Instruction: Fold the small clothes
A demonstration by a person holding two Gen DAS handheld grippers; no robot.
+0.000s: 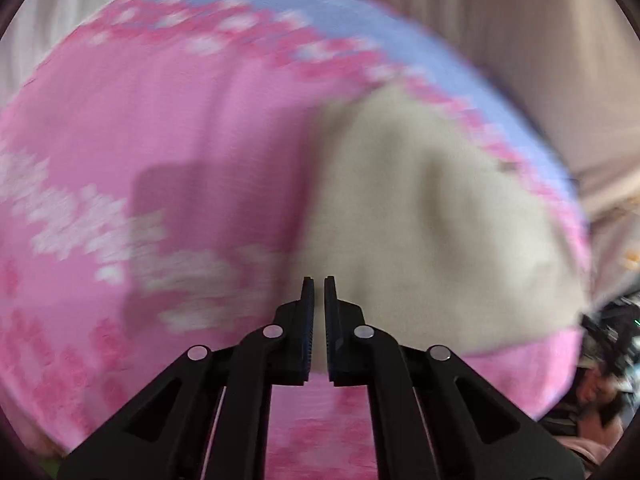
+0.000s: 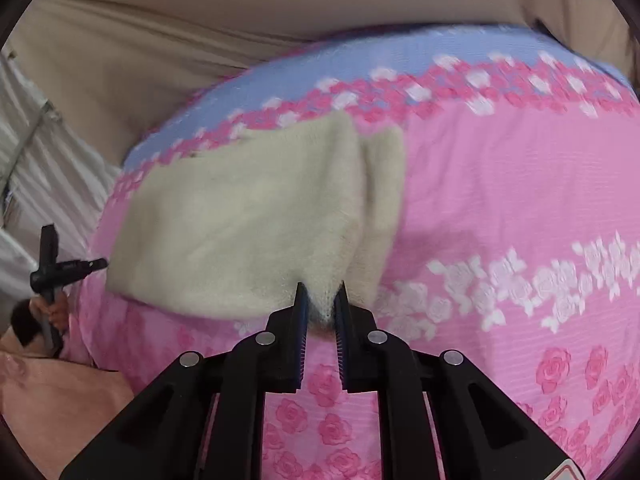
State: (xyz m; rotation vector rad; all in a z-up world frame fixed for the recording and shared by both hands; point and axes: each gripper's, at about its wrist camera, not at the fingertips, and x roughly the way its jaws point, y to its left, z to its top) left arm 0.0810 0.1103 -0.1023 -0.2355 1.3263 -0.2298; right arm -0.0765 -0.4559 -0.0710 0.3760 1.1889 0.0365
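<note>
A small cream fleece cloth [image 2: 248, 216] lies folded on a pink floral bedspread [image 2: 500, 208]. My right gripper [image 2: 321, 294] is shut on the cloth's near corner, the fabric bunched between its fingers. In the left wrist view the cloth [image 1: 420, 220] fills the right half, blurred by motion. My left gripper [image 1: 319, 280] hovers above the cloth's left edge with its jaws almost together and nothing between them. It also shows in the right wrist view [image 2: 72, 266] at the far left, off the edge of the bed.
The bedspread has a blue band [image 2: 360, 60] with roses along its far edge. Beige fabric [image 2: 160, 40] lies behind it. A white slatted surface [image 2: 36, 168] is at the left. Dark clutter [image 1: 608, 352] sits off the bed's right side.
</note>
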